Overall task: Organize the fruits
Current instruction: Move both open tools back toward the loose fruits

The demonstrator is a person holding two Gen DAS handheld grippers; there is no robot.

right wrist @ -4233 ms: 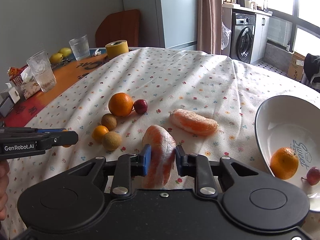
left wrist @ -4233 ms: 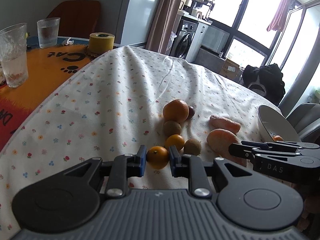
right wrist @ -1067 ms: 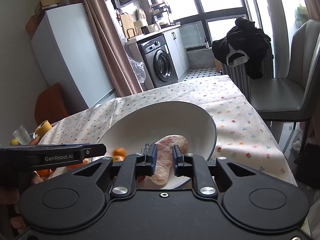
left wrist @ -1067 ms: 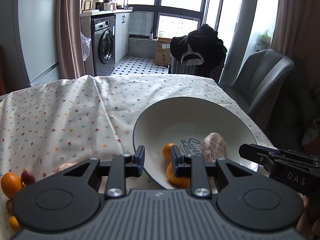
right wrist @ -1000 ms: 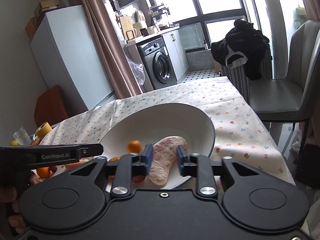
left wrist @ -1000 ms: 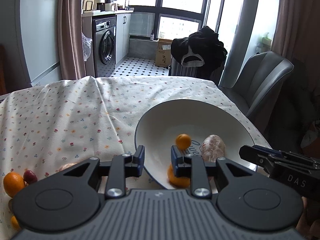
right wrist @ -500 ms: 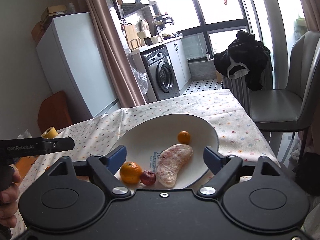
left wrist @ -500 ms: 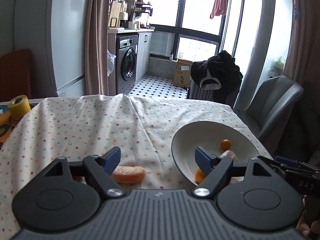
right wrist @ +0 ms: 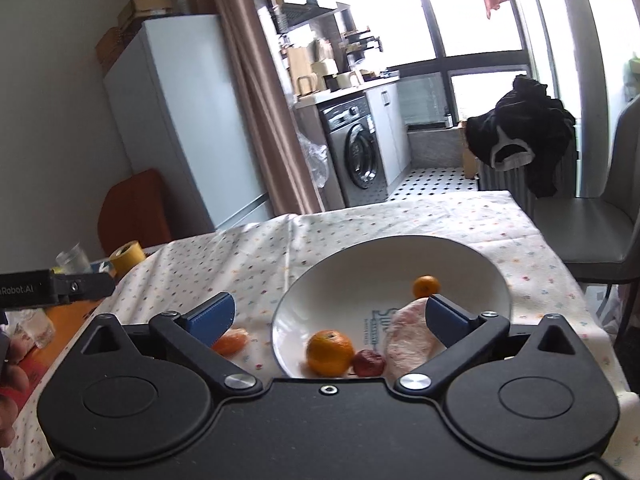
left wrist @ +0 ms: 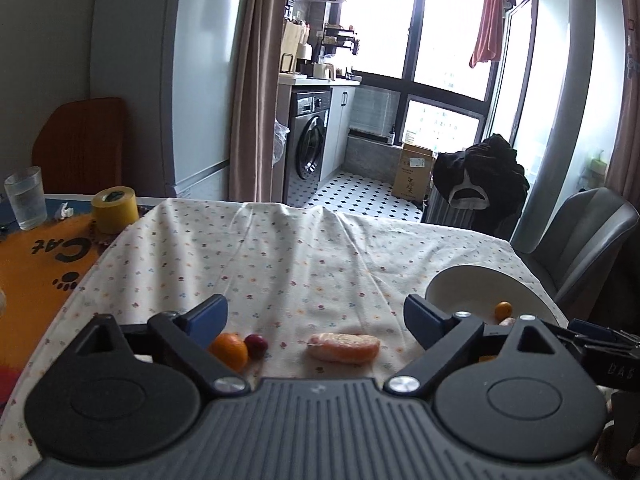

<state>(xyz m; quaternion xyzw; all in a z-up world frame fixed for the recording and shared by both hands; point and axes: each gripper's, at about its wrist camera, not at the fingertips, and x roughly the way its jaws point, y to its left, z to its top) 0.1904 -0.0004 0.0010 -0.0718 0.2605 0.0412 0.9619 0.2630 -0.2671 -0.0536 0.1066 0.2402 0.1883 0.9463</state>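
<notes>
Our left gripper (left wrist: 316, 314) is wide and empty above the cloth (left wrist: 280, 264); the right gripper (right wrist: 328, 316) is likewise wide, over the bowl (right wrist: 400, 256). Still on the cloth: a wrapped piece (left wrist: 343, 347), an orange (left wrist: 229, 350) and a red fruit (left wrist: 255, 345) touching it. Risks, as we judge: closing on the orange could send the red fruit rolling; the tilted bowl may spill its small orange (right wrist: 426, 286).

White bowl (right wrist: 472, 256) with blue lettering; orange tangerines (right wrist: 330, 352), dark red plum (right wrist: 368, 362), pale pink wrapped fruit (right wrist: 408, 340). White tablecloth (left wrist: 280, 264) with small multicolour floral dots. Yellow tape roll (left wrist: 114, 209). Orange mat (left wrist: 36, 264), black paw print.
</notes>
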